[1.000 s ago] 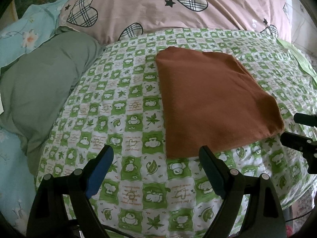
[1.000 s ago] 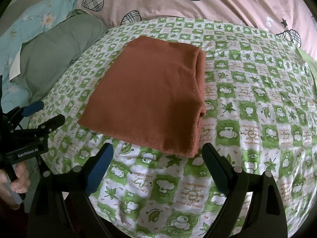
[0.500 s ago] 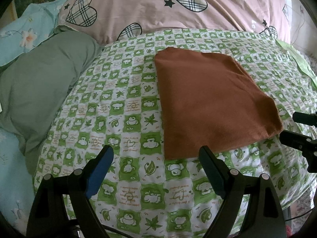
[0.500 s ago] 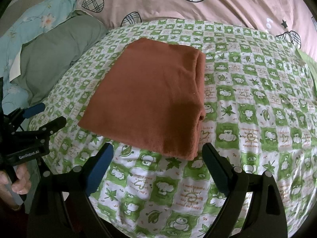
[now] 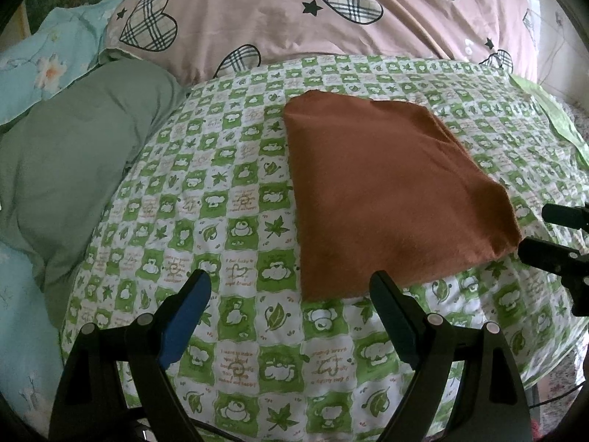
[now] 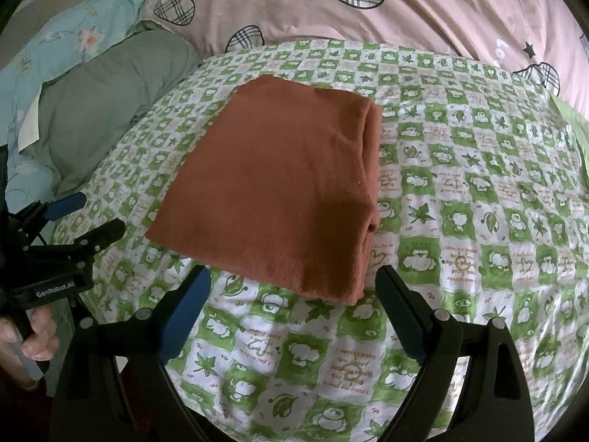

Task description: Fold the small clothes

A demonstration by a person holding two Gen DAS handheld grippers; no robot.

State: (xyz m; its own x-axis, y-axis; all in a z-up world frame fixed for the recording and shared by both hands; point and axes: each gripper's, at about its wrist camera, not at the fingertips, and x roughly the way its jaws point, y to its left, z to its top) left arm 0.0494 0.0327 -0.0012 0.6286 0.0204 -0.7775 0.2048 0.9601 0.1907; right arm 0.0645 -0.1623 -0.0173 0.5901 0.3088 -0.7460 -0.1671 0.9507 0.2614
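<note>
A rust-brown garment lies folded into a flat rectangle on the green-and-white checked bedsheet. It also shows in the right wrist view, with its folded edge on the right. My left gripper is open and empty, just short of the garment's near left corner. My right gripper is open and empty at the garment's near edge. The right gripper also shows at the right edge of the left wrist view. The left gripper also shows at the left of the right wrist view.
A pink pillow with plaid hearts lies behind the sheet. A grey-green pillow and light blue floral bedding lie to the left. A light green cloth lies at the far right. The bed's front edge is just below both grippers.
Both grippers have drifted back and down a little; the garment sits slightly higher in both views. The garment itself has not moved. Both stay open.
</note>
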